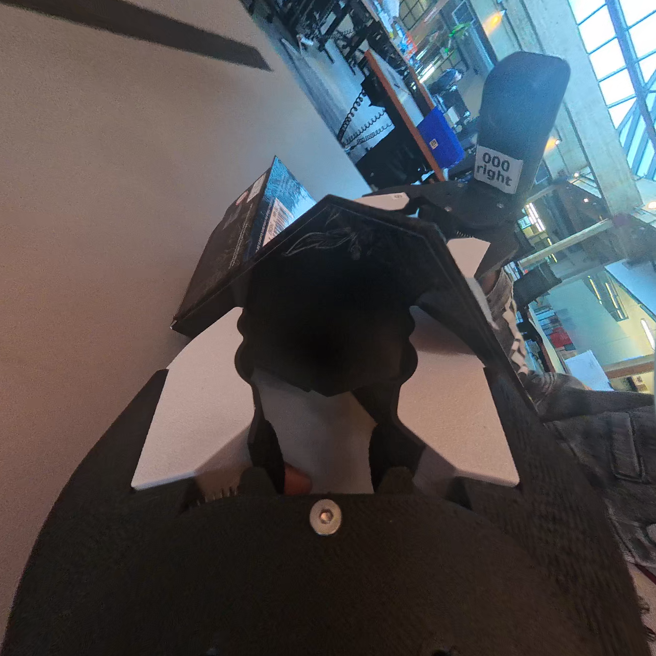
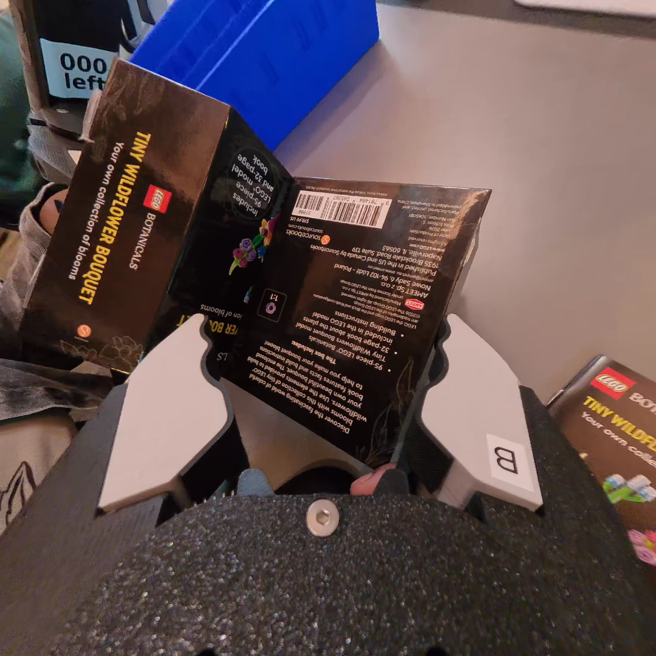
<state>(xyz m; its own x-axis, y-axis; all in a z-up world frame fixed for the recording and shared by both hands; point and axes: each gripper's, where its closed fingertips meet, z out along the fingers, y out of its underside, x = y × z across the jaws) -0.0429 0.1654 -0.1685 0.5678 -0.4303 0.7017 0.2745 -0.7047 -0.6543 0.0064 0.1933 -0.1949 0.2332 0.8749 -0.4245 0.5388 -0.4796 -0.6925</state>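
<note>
On the smooth grey tabletop point(image 2: 532, 142) you have two black printed cardboard pieces and one blue plastic bin point(image 2: 269, 60), a blocky, hard-walled shape standing behind your work. Your larger piece is the folded box sleeve point(image 2: 337, 284), glossy dark card with yellow and white print, a barcode patch and small flower pictures; it is opened into three flat panels that meet at sharp creases, and you hold it raised off the table between both tools. A second box point(image 2: 610, 443) of the same print lies flat at your right, well apart from the first.

Your right gripper point(image 2: 321, 349) grips the sleeve's back panel, its grey wedge-shaped fingers point(image 2: 472, 390) with scalloped black pads against the panel's side edges. Your left gripper point(image 1: 324, 340) is clamped on the far end panel, which fills the gap between its two grey fingers point(image 1: 198, 408) and shows only its dark face. Both tool bodies are rough, grainy black plastic, each with one silver bolt.
</note>
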